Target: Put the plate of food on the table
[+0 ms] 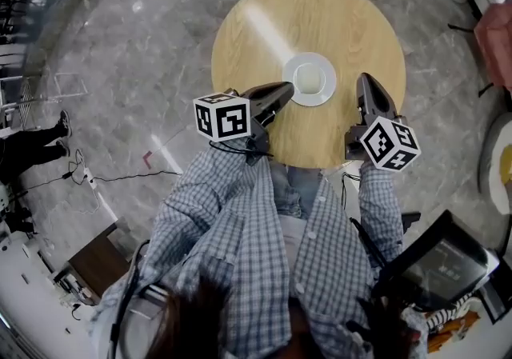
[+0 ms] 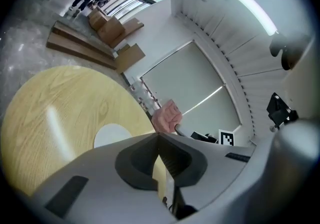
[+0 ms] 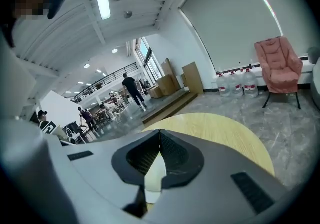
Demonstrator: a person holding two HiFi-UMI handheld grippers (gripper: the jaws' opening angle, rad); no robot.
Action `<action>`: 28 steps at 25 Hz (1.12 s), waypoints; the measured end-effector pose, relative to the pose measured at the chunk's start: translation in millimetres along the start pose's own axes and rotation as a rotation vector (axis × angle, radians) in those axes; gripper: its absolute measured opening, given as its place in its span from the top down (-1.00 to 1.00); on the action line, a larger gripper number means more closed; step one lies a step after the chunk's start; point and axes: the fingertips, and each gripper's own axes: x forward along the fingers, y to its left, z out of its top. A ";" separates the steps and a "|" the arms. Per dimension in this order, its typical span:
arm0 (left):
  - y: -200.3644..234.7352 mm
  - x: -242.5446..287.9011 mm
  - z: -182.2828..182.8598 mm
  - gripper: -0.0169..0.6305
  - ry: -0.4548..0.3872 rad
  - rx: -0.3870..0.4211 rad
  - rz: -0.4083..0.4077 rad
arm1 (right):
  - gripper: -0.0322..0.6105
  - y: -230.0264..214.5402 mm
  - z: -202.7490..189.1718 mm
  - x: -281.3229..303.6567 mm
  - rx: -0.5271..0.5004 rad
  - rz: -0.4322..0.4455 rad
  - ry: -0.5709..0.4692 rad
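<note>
As the plate (image 1: 323, 94) rests on the table (image 1: 264, 21), left gripper (image 1: 288, 89), clenched empty, perhaps touches it; right gripper (image 1: 364, 79) likewise clenched.

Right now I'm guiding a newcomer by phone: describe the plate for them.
Find the round wooden table on the grey marble floor. The plate lies near its centre, toward the person. It alone rests there: white, round, pale food inside.

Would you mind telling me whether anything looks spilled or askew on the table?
Nothing stands out: the plate sits level near the middle of the table, no spill around it, and neither the left gripper nor the right gripper holds it.
</note>
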 end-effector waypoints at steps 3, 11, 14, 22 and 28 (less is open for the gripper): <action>-25.6 -8.2 17.1 0.93 -0.041 0.027 -0.028 | 0.88 10.4 22.4 -16.8 -0.019 0.011 -0.045; -57.0 -17.6 49.2 0.93 -0.125 0.139 -0.076 | 0.88 31.2 55.8 -36.3 -0.087 0.047 -0.175; -70.1 -21.4 61.9 0.93 -0.159 0.177 -0.093 | 0.88 38.5 67.4 -42.8 -0.117 0.060 -0.210; -97.1 -31.9 82.8 0.93 -0.207 0.275 -0.110 | 0.88 61.1 92.4 -55.3 -0.131 0.098 -0.287; -101.6 -34.8 89.3 0.93 -0.236 0.243 -0.136 | 0.88 75.5 106.8 -61.8 -0.157 0.138 -0.334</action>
